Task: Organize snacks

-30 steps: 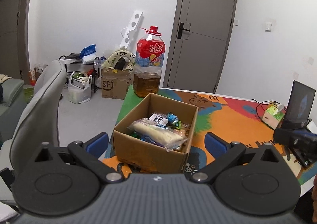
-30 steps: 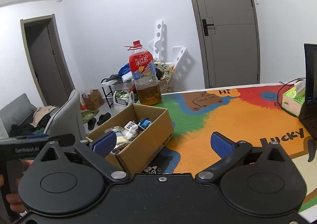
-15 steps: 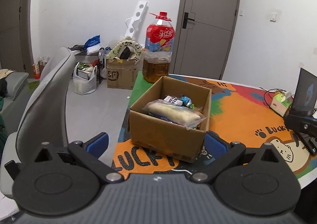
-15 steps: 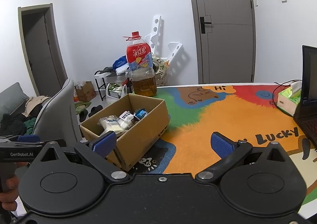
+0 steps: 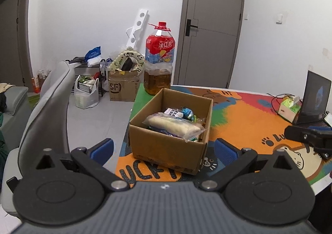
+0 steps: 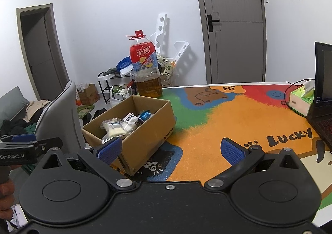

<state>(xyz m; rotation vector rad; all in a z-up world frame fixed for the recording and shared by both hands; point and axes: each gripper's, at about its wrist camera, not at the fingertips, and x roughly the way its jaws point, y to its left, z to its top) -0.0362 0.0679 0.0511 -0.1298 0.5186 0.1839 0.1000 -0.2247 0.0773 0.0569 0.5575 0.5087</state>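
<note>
An open cardboard box (image 5: 166, 147) stands on the colourful table mat (image 5: 244, 126) near the table's left corner; it also shows in the right wrist view (image 6: 149, 130). It holds several wrapped snacks, with a long pale packet (image 5: 174, 126) on top and a blue wrapped one (image 6: 145, 114). My left gripper (image 5: 164, 149) is open and empty, just short of the box's near side. My right gripper (image 6: 170, 149) is open and empty, to the right of the box above the mat.
A large tea bottle (image 5: 158, 64) with a red label stands behind the box. A laptop (image 6: 321, 97) and a green tissue box (image 6: 300, 97) are at the table's right. A grey chair (image 5: 49, 105) stands left of the table. Boxes and bags lie on the floor.
Both grippers have drawn back and up from the box, then steadied. The box looks smaller than a second ago. Both stay open.
</note>
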